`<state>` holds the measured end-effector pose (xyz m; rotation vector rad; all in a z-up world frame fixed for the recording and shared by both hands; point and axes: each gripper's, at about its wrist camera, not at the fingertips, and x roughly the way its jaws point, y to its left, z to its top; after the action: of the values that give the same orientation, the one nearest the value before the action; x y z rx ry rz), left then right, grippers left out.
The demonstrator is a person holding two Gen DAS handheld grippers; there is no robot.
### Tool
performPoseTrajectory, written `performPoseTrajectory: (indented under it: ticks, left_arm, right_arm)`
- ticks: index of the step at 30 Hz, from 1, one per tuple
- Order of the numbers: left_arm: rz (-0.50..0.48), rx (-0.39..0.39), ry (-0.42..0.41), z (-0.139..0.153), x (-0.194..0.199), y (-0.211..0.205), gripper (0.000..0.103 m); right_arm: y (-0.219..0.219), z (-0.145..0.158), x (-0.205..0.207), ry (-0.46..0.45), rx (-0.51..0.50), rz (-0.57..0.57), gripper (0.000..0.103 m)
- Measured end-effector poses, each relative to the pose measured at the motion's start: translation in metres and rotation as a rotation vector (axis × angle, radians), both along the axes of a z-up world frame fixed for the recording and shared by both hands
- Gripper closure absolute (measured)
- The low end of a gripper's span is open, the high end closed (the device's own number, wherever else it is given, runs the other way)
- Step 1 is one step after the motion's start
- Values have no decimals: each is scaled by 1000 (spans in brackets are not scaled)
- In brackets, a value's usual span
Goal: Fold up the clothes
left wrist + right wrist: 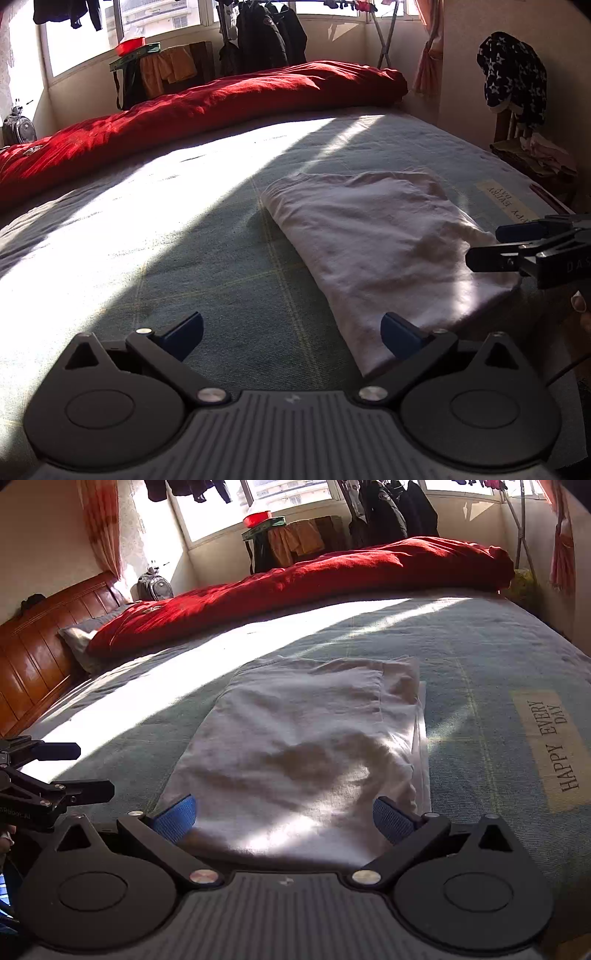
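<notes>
A white folded garment (384, 236) lies flat on the grey-green bedspread (207, 266); it also shows in the right wrist view (303, 746). My left gripper (291, 334) is open and empty, low over the bedspread just left of the garment's near corner. My right gripper (284, 818) is open and empty, its blue pads (177, 818) straddling the garment's near edge. Each gripper shows in the other's view: the right one (491, 243) at the garment's right edge, the left one (88, 771) to the garment's left.
A red duvet (207, 107) lies rolled along the far side of the bed. A wooden headboard (33, 657) stands at the left. A chair with clothes (532, 155) stands at the right. A "HAPPY EVERY DAY" label (550, 746) is sewn on the bedspread.
</notes>
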<state>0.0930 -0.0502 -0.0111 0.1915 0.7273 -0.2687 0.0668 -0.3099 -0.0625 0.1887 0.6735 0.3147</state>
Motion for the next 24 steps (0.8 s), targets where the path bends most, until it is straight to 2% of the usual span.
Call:
performPoseTrajectory:
  ticks: [4, 9, 11, 13, 20, 24]
  left_arm:
    - [18, 13, 5, 0, -1, 1, 1]
    - [36, -3, 28, -2, 3, 6, 1]
    - [37, -20, 42, -5, 7, 7, 1]
    - [34, -19, 51, -8, 12, 4, 1]
    - [-23, -22, 72, -15, 19, -13, 1]
    - [-32, -11, 79, -18, 22, -18, 1]
  right_arm:
    - [-4, 4, 35, -45, 29, -4, 0]
    - [-10, -17, 67, 29, 62, -26, 0]
    - [-10, -27, 66, 56, 61, -30, 0]
    - [-11, -30, 59, 39, 72, -37, 0]
    - [-11, -21, 50, 44, 53, -36, 0]
    - [-10, -12, 51, 8, 53, -20, 0]
